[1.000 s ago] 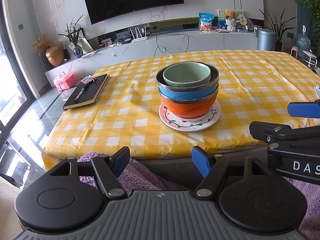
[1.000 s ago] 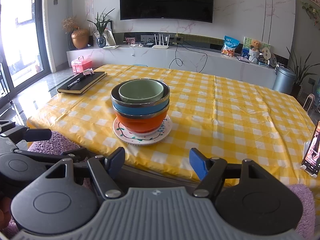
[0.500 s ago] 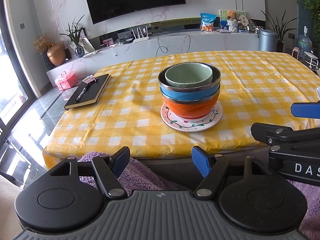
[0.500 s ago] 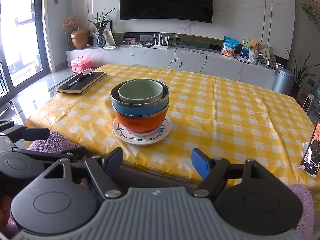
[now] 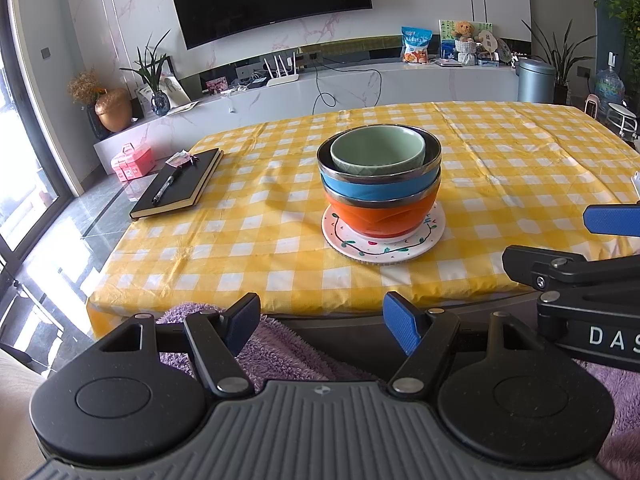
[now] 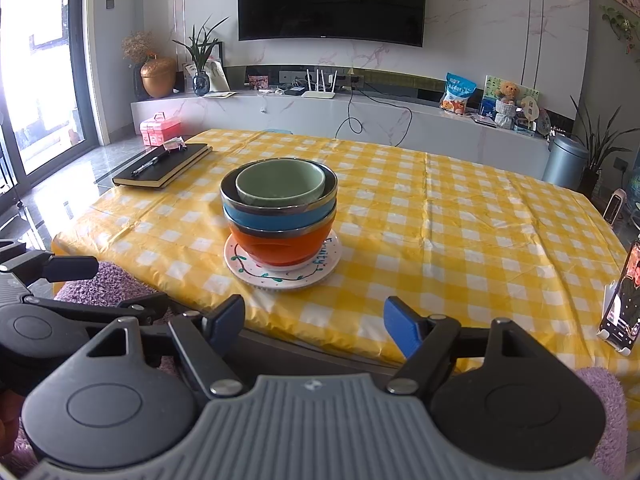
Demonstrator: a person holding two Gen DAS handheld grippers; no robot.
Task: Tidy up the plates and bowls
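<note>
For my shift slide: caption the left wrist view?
Three nested bowls on a painted plate, both open grippers short of the table.

A small pale-green ceramic bowl (image 5: 378, 155) nests upright in a steel-rimmed blue bowl (image 5: 376, 191), itself stacked in a steel-rimmed orange bowl (image 5: 380, 218), on a white vine-patterned plate (image 5: 382, 246) near the yellow-checked worktop's (image 5: 248, 224) front edge.

A dark television (image 6: 331, 0) hangs on the far marble wall (image 6: 480, 20) above a long white cabinet (image 6: 360, 120). Daylight enters the left window (image 6: 36, 60) onto glossy grey floor (image 5: 52, 240).
</note>
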